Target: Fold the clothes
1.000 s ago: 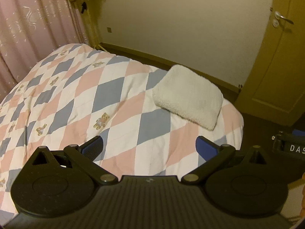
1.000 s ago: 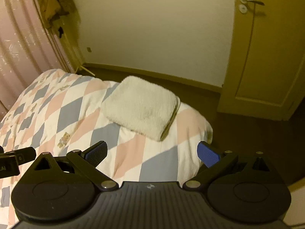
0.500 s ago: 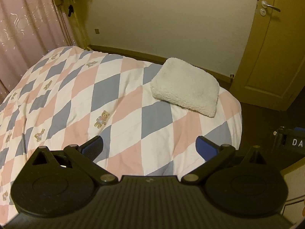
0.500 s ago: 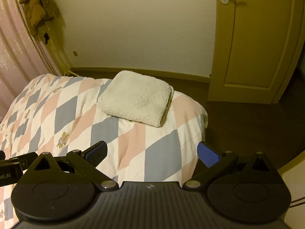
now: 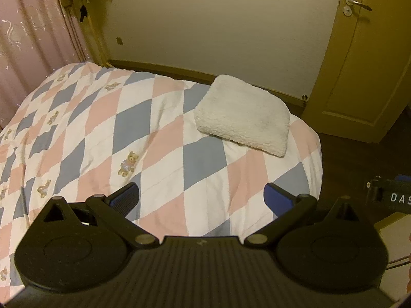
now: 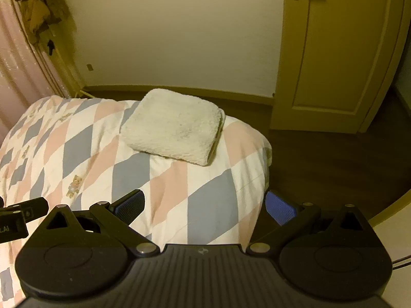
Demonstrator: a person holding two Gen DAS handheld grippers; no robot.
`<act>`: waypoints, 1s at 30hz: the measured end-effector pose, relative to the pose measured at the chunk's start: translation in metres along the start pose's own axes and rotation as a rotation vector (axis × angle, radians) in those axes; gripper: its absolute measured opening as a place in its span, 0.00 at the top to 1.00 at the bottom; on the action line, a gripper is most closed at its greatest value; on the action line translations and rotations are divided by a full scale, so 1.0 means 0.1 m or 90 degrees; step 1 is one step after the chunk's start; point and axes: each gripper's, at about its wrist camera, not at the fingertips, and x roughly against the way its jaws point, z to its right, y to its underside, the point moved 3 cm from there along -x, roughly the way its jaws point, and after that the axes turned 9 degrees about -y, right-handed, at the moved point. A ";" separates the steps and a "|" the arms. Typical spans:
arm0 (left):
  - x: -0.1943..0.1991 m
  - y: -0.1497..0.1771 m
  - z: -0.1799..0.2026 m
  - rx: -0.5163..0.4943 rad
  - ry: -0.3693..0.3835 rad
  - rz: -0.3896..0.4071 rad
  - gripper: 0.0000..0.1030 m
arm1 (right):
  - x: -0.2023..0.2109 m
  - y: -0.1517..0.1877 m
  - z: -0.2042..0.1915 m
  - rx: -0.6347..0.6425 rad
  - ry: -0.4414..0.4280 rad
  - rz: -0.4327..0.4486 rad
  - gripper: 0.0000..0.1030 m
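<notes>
A white fleecy garment (image 5: pixel 244 114) lies folded into a thick rectangle near the far right corner of the bed (image 5: pixel 167 141); the right wrist view shows the garment (image 6: pixel 172 125) too, with its layered edge on the right. My left gripper (image 5: pixel 201 196) hangs open above the quilt, well short of the bundle, with nothing between its blue pads. My right gripper (image 6: pixel 205 205) is open as well, over the bed's near right edge (image 6: pixel 257 169), holding nothing. Part of the right gripper (image 5: pixel 393 196) shows at the right edge of the left wrist view.
The bed carries a quilt of pink, grey and white diamonds with small bears. A pink curtain (image 5: pixel 33 38) hangs at the left, with a brown jacket (image 6: pixel 36 7) beside it. A closed yellow door (image 6: pixel 334 51) stands at the right, dark floor (image 6: pixel 334 166) below it.
Both grippers have drawn back and risen from the folded garment, which now sits farther off and smaller in both views. The garment itself has not moved.
</notes>
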 end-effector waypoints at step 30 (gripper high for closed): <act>-0.59 -0.43 0.33 -0.017 0.012 -0.030 0.01 | -0.53 -0.31 0.19 0.001 0.007 -0.044 0.00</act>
